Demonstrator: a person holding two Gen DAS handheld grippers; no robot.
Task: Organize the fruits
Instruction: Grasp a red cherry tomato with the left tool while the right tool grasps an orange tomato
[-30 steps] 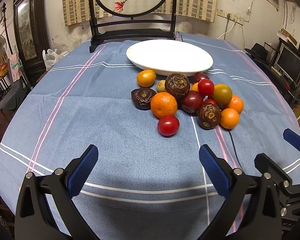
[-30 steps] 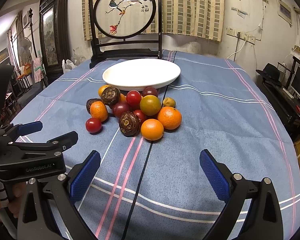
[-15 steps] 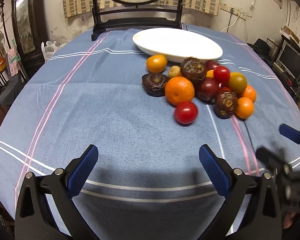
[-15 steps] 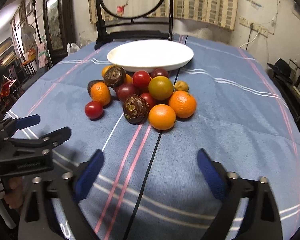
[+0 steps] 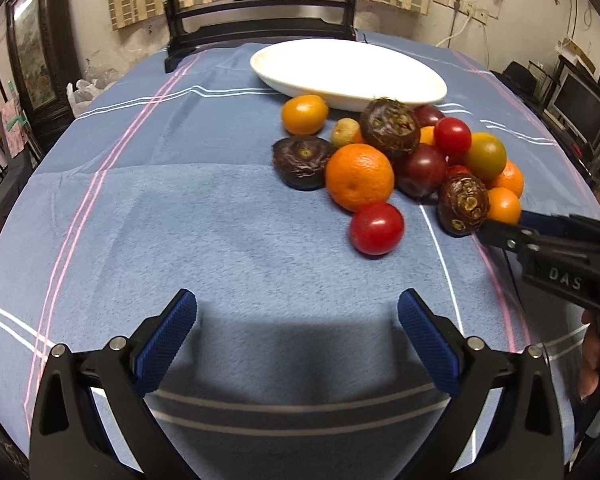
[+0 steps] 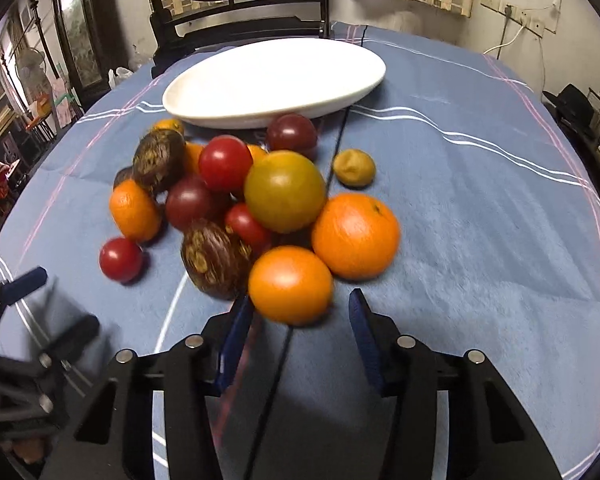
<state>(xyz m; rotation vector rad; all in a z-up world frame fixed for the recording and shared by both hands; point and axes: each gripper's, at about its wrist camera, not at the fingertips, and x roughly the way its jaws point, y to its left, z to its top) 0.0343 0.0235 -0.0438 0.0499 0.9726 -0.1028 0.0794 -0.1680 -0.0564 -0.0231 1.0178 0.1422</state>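
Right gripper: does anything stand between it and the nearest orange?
Nothing visible does. The right gripper has just been closing, its jaws either side of the nearest orange but not yet pressing; the brown fruit crowds its left.

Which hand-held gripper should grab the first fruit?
Right. The right hand-held gripper has been closing, its tips flanking the nearest orange. The left hand-held gripper hangs open, short of the pile.
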